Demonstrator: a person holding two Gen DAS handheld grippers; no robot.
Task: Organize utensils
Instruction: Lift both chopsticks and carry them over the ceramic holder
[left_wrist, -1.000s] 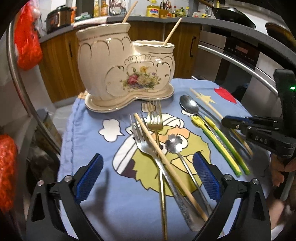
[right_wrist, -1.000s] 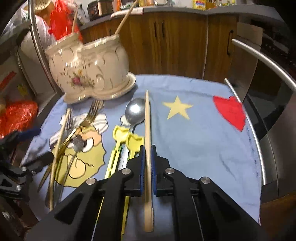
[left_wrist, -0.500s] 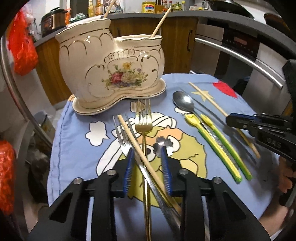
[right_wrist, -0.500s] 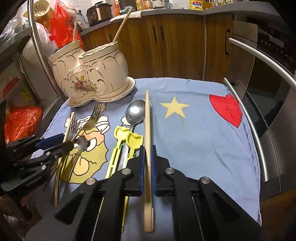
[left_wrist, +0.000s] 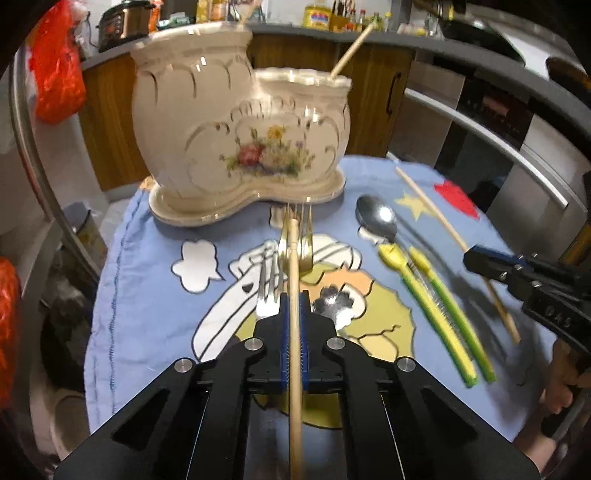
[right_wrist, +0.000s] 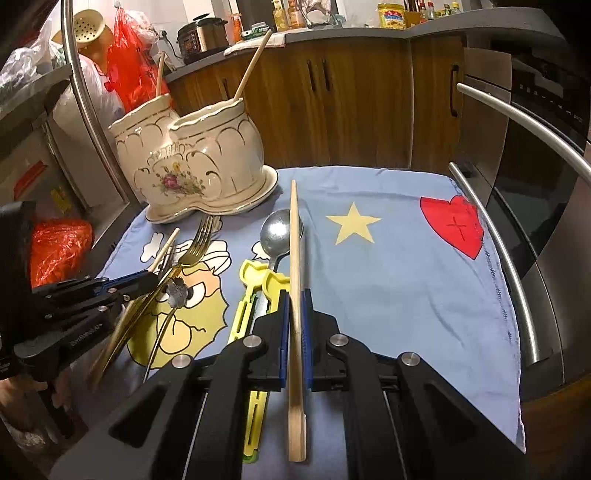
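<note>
A chopstick (left_wrist: 293, 280) is pinched in the left gripper (left_wrist: 293, 314) and another chopstick (right_wrist: 295, 258) in the right gripper (right_wrist: 294, 314), so a lift toward the ceramic holder (left_wrist: 240, 122) is judged next

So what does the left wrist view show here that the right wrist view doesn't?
Only the left wrist view: the left hand-held gripper shut on a chopstick, seen head-on. Only the right wrist view: the right hand-held gripper shut on its own chopstick, and a colander at the far left. Both: the ceramic holder, spoon, gold fork and blue cloth.
</note>
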